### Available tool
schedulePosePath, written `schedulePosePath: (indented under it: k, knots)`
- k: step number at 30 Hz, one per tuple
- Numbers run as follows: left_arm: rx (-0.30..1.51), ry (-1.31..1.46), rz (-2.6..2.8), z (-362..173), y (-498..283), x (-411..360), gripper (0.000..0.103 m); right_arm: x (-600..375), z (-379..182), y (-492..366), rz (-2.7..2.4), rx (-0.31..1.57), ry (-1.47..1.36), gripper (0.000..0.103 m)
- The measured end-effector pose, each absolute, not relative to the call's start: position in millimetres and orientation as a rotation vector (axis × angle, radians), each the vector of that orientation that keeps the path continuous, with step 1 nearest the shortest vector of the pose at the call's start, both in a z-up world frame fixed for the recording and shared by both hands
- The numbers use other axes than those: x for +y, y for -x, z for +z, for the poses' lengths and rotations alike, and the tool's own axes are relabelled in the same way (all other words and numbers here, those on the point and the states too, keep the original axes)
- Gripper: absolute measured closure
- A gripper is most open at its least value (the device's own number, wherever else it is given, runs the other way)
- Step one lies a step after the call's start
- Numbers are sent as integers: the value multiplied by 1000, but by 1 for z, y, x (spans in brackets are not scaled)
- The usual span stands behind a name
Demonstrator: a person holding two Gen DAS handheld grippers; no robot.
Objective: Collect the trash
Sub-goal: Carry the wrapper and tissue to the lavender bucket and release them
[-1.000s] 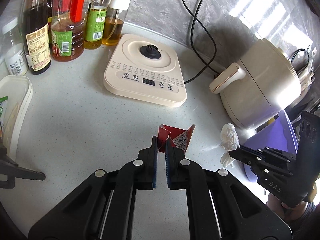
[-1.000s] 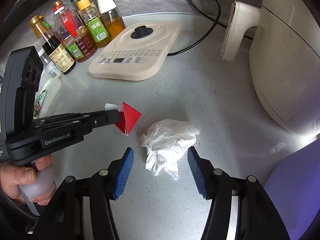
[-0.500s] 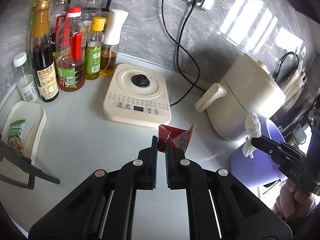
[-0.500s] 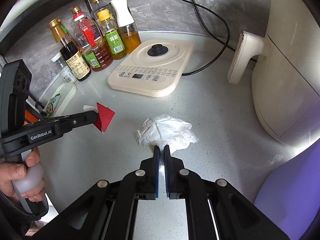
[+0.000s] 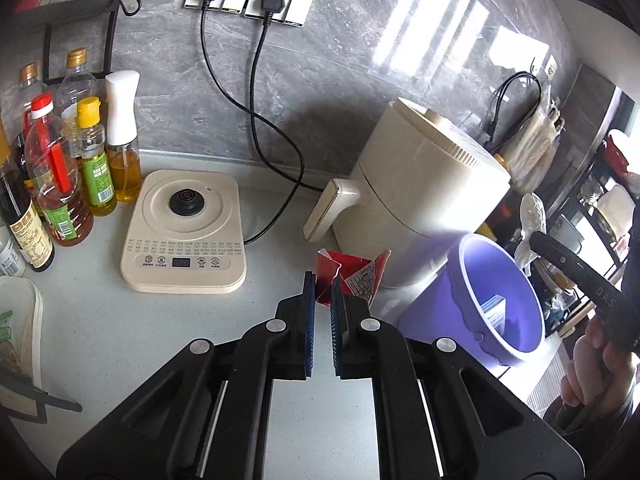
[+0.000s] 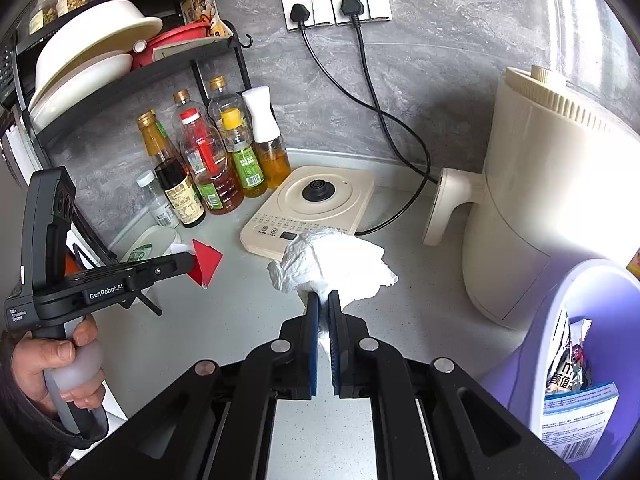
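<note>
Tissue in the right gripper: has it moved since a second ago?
Yes. The tissue is up off the counter, clamped in the right gripper; in the left wrist view it hangs by the purple bin's rim.

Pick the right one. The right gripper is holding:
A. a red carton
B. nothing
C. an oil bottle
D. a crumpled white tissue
D. In the right wrist view the right gripper is shut on the crumpled white tissue, lifted off the counter; the red carton is in the left gripper.
</note>
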State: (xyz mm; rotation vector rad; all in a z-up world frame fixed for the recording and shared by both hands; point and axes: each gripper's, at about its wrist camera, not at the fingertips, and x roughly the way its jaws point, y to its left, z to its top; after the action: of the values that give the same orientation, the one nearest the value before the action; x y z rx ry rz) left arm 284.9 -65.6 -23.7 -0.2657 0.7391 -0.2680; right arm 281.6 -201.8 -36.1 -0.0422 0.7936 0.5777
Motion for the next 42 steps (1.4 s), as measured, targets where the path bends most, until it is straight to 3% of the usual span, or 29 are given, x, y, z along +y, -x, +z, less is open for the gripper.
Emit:
schedulePosePath:
  k: [10,18,21,22,23,26,27,30,42]
  knots:
    - [729,201,-453,-9,-307,-141,95,-279,22,-270,418,626,-44,97]
    - [734,184,-579,-8,-314,-187,95,-365,29,-271,240,612,-115,96]
    - [738,167,-625,-7,-313,-206,95,-381,23,-264,203,625,-100,87]
    - [742,159,-639,-7,-312,-212,95,-389,20,-259,178,620,-110,67]
    - [745,154,-651,-7,-312,-218,95,-396,19,-254,153,610,-126,55]
    - [756,153,-705,-6,-311,-234,95,-418,12,-244,100,621,-154,55]
    - [760,174,-744,-6,-310,-238,94,-424,11,-241,81,621,-164,55]
    - [755,201,-762,-3,-306,-244,36,-445,13,-225,21,603,-182,55]
    - [727,207,-615,2,-292,-214,35,-490,4,-179,-93,598,-246,55]
